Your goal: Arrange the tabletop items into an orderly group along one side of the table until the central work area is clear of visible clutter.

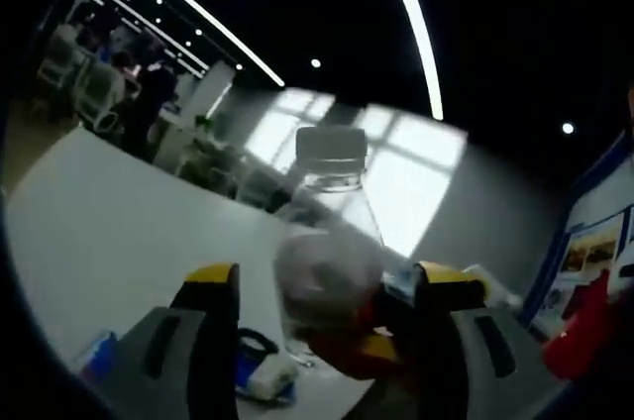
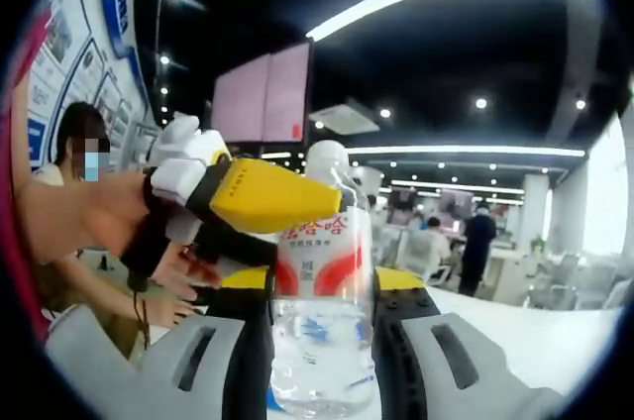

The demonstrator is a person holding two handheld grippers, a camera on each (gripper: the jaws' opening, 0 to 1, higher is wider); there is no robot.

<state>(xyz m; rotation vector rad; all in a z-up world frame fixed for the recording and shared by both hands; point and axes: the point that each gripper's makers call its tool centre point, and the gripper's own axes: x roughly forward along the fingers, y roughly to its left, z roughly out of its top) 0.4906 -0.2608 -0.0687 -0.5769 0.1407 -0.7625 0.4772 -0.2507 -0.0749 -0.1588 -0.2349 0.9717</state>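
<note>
A clear water bottle (image 2: 322, 341) with a white cap and a red-and-white label stands upright between the black jaws of my right gripper (image 2: 322, 286), which is shut on its lower body. My left gripper (image 2: 238, 192), yellow and white, reaches in from the left at the bottle's shoulder. In the left gripper view the same bottle (image 1: 332, 207) stands between the jaws of the left gripper (image 1: 327, 276). Those jaws are open, and a gap shows on each side of the bottle.
A white table (image 1: 119, 232) stretches away to the left. On it, under the left jaw, lie a blue-and-white packet (image 1: 265, 376) and a small blue item (image 1: 96, 352). A person's arm (image 2: 79, 212) and hand (image 2: 178, 281) are close by. Other people stand by far desks.
</note>
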